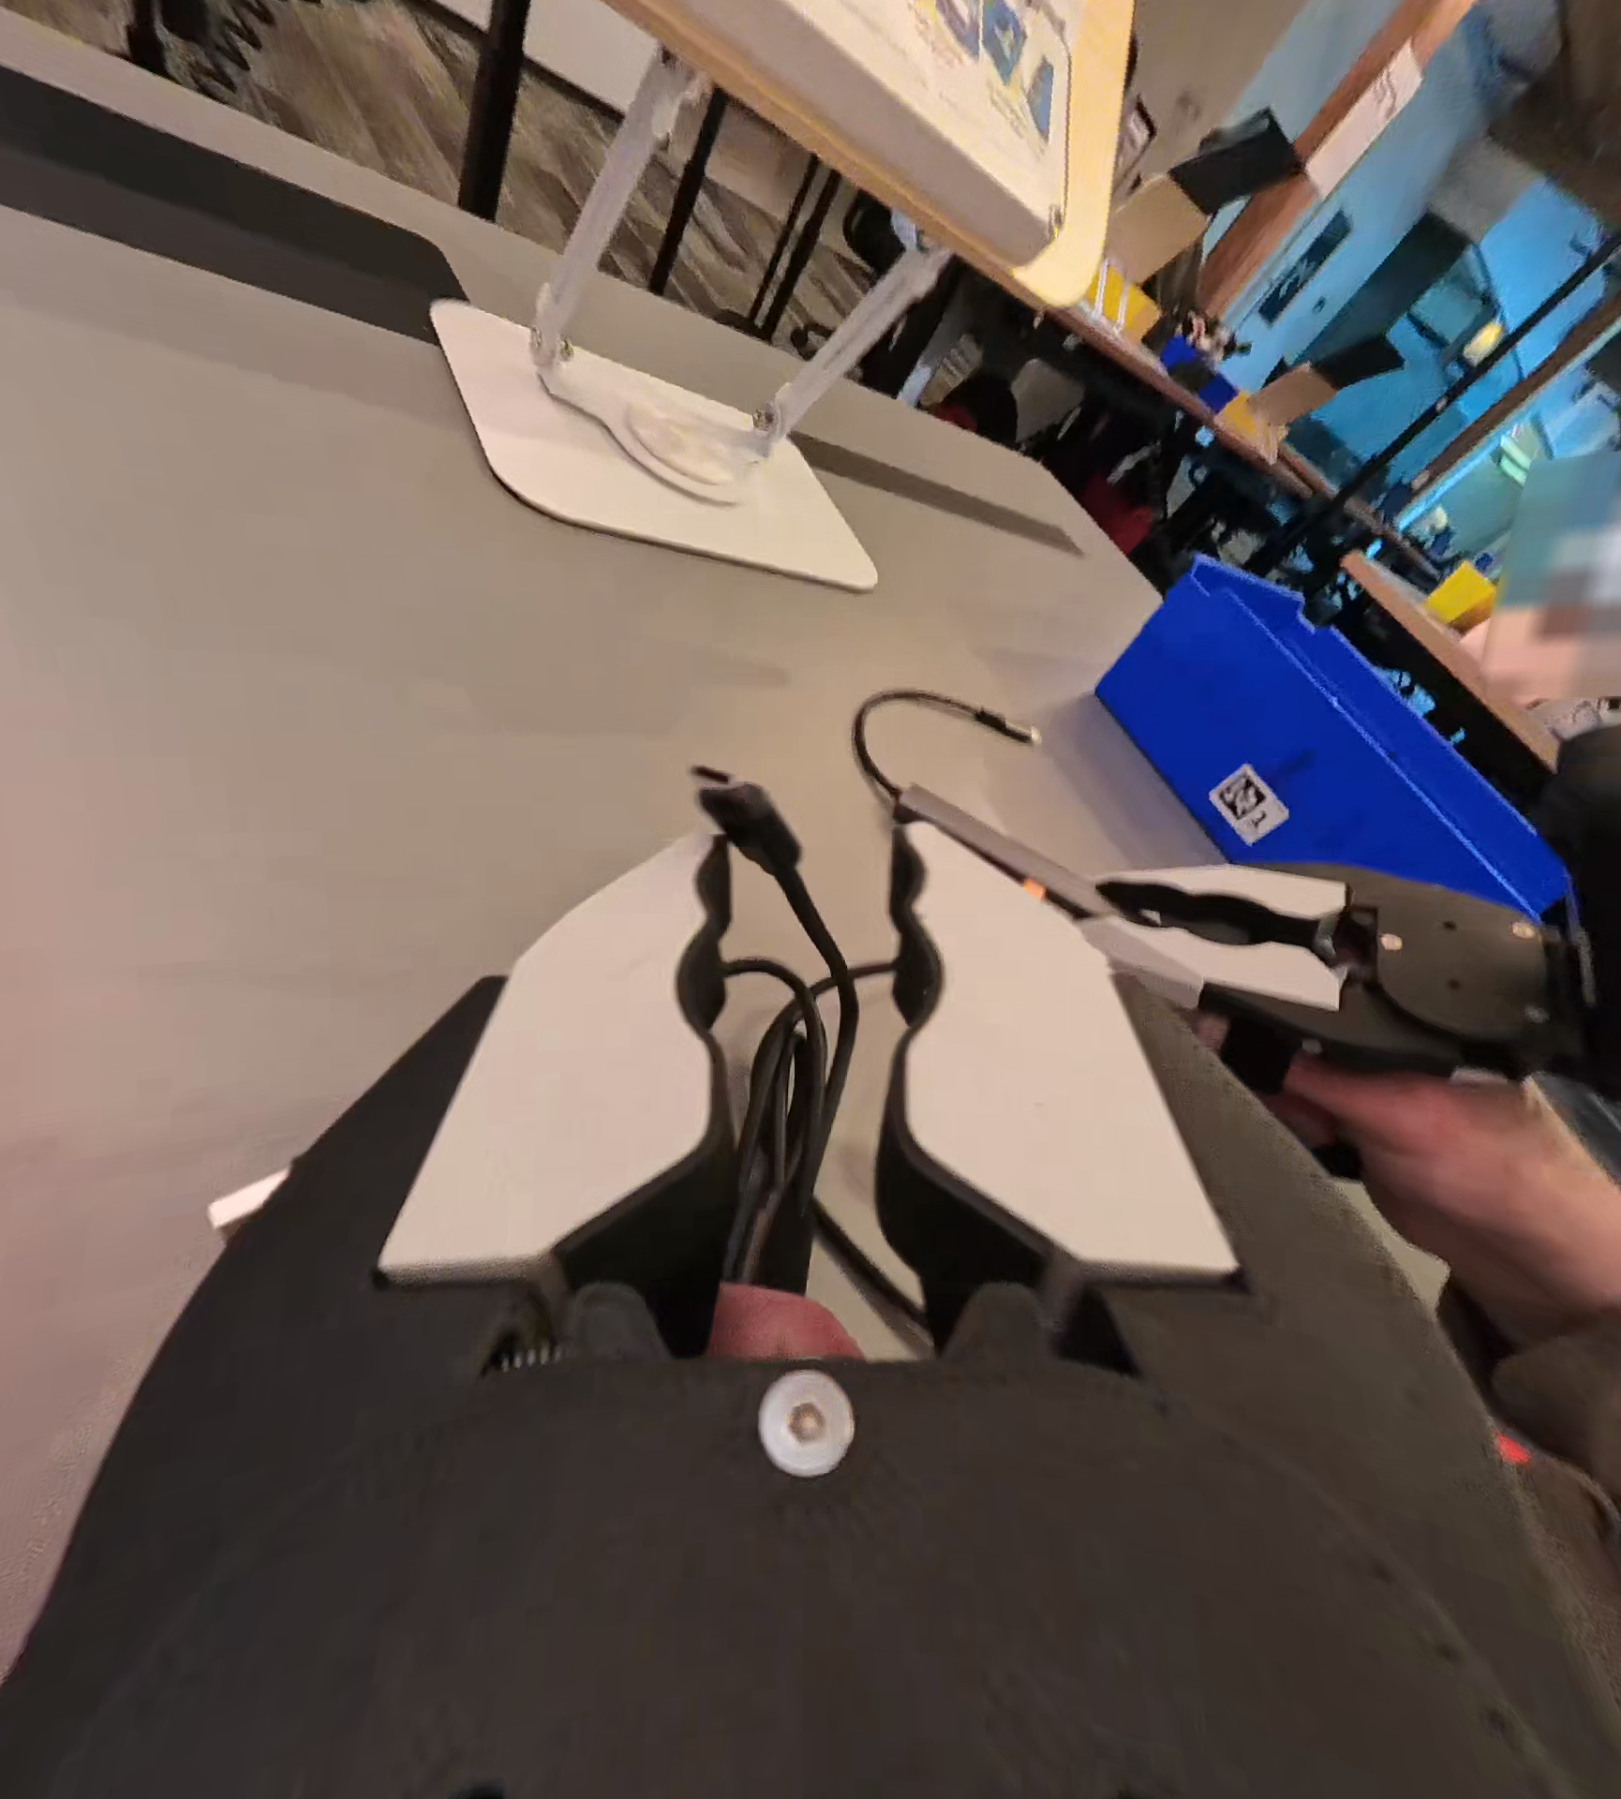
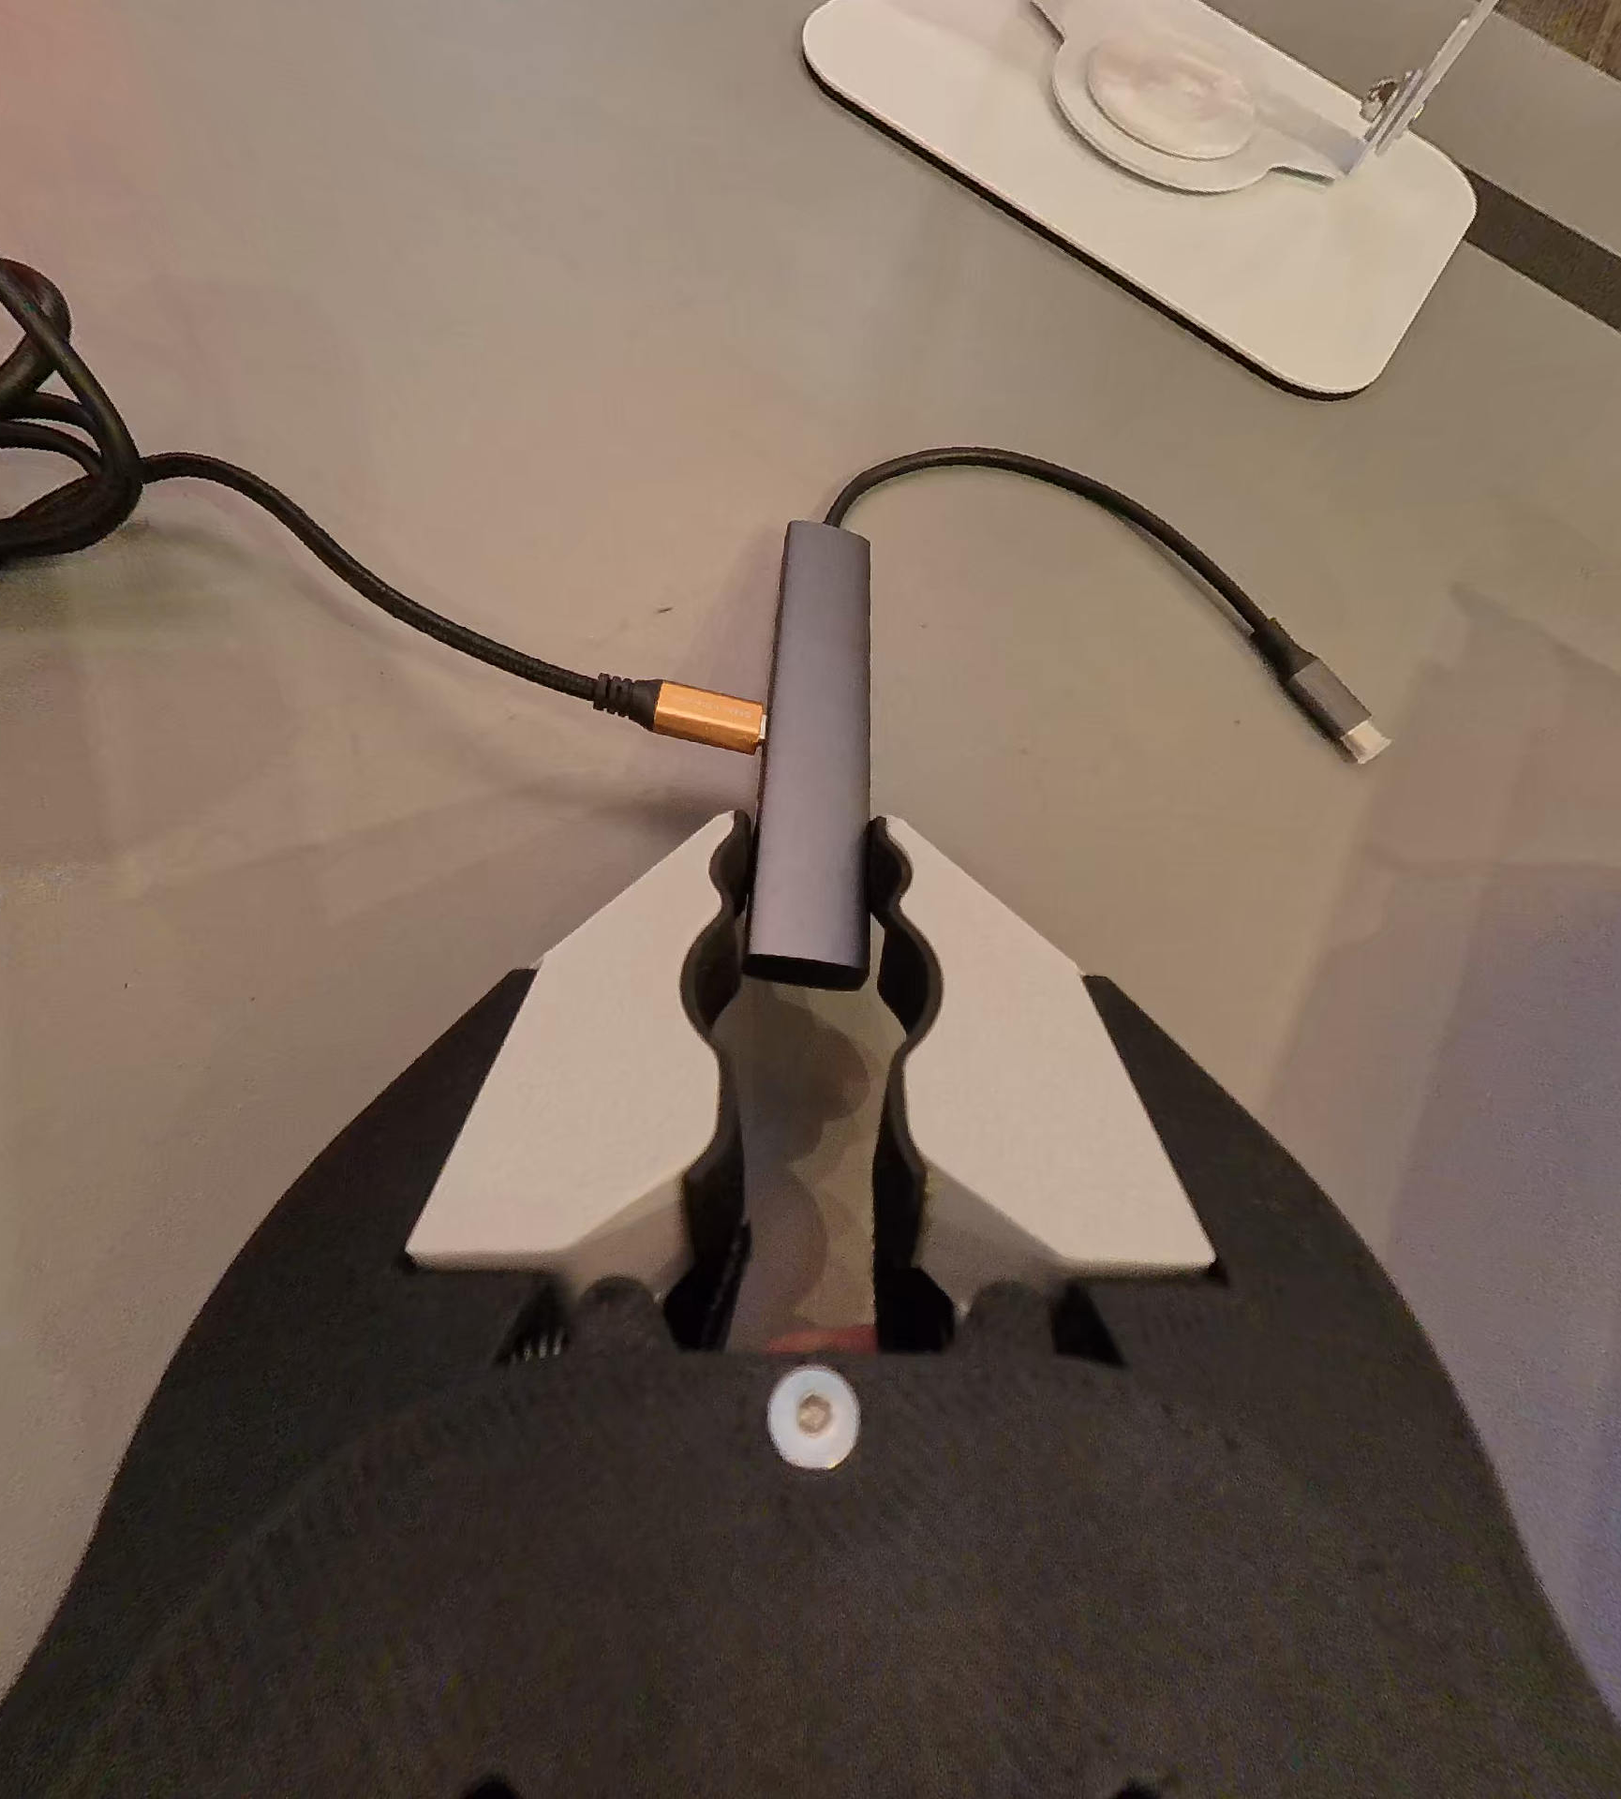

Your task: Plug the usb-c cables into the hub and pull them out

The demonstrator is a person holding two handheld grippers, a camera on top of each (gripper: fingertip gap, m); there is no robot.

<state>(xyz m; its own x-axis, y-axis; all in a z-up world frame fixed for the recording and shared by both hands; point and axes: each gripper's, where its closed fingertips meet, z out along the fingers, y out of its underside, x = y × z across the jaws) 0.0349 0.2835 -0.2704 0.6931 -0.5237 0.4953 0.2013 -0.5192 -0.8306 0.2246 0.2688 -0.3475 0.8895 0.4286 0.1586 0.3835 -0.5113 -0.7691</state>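
A grey table [image 2: 398,243] carries everything, with a blue bin [image 1: 1293,740] at its far edge and a white stand base [image 2: 1274,243] farther back. The right gripper [image 2: 809,857] is clamped on the near end of the grey hub [image 2: 816,740], which lies on the table pointing away. A braided cable with an orange plug [image 2: 704,717] sits in the hub's left side; the hub's own short lead [image 2: 1128,526] curls to the right, its plug free. The left gripper [image 1: 802,857] has its fingers apart, a black cable [image 1: 787,1022] running loosely between them with its plug [image 1: 743,808] raised beside the left fingertip.
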